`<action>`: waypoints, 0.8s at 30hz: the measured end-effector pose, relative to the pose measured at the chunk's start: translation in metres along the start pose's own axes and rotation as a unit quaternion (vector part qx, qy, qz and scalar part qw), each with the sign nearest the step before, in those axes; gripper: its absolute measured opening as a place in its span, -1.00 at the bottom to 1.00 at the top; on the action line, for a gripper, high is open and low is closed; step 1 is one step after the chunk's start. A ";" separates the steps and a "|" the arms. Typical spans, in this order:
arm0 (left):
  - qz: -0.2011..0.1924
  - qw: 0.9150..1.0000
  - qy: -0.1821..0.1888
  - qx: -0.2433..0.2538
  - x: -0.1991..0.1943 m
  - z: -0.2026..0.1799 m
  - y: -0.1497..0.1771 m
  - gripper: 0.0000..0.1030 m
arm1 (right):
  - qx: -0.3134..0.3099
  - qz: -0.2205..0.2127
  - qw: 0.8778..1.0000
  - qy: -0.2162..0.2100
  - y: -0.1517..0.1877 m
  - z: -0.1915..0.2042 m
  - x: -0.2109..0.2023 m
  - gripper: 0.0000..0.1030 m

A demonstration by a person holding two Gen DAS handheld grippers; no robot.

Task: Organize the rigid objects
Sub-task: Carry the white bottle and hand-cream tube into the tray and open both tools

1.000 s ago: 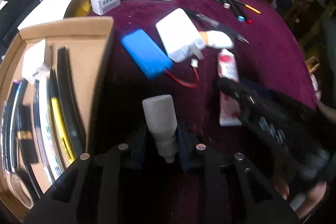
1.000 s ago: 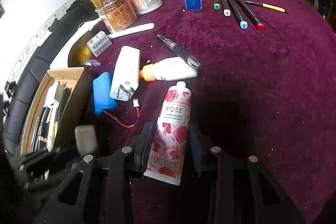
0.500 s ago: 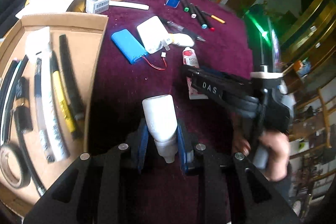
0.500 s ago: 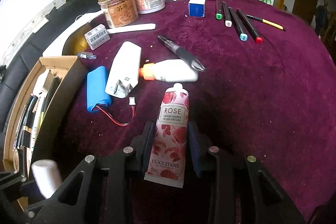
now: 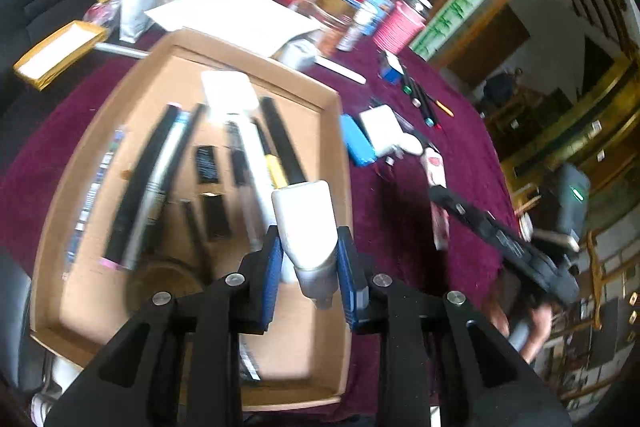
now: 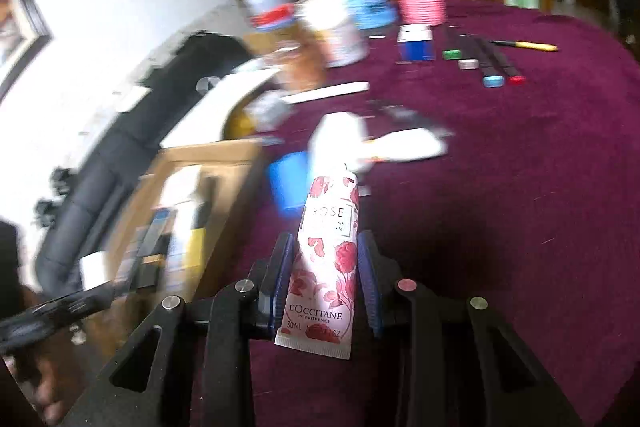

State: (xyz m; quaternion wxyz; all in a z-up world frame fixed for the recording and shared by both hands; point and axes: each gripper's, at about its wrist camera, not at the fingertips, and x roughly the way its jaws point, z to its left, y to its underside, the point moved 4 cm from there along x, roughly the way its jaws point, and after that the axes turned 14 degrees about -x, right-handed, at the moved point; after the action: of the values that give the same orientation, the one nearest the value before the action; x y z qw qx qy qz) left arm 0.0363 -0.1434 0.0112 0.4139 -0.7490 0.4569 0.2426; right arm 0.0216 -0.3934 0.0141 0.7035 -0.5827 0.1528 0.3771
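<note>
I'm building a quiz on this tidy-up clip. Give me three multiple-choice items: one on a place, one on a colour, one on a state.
1. Where is the white bottle held by the left gripper?
A. over the cardboard box
B. by the markers
C. on the cloth beside the pink cup

2. What colour is the cloth on the table?
A. green
B. dark purple-red
C. white

3. What is the state of the right gripper?
A. open and empty
B. shut on a marker
C. shut on the rose hand cream tube

Answers:
1 A, the left wrist view shows the cardboard box under the bottle.
2 B, both views show it.
3 C, both pads press the rose hand cream tube.
</note>
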 end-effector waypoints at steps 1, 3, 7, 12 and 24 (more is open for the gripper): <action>-0.002 1.000 0.001 -0.003 -0.001 0.004 -0.003 -0.55 | -0.010 -0.005 1.000 -0.011 -0.002 0.015 -0.001 -0.44; -0.010 1.000 -0.001 -0.010 -0.004 0.014 -0.008 -0.55 | -0.024 -0.008 0.999 -0.033 -0.005 0.041 0.001 -0.44; -0.016 0.999 -0.006 -0.028 -0.007 0.036 -0.016 -0.55 | -0.045 0.003 0.996 -0.070 -0.006 0.087 0.018 -0.43; -0.016 0.999 -0.010 -0.047 -0.005 0.055 -0.024 -0.55 | -0.064 0.036 0.994 -0.077 0.002 0.112 0.049 -0.43; 0.032 0.999 -0.025 -0.032 0.029 0.062 -0.029 -0.55 | -0.080 0.065 0.994 -0.046 -0.004 0.109 0.093 -0.43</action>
State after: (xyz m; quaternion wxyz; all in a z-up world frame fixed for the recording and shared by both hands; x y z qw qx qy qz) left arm 0.0760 -0.0986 -0.0323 0.3931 -0.7403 0.4625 0.2889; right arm 0.0620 -0.2587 -0.0138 0.6353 -0.6078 0.1272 0.4592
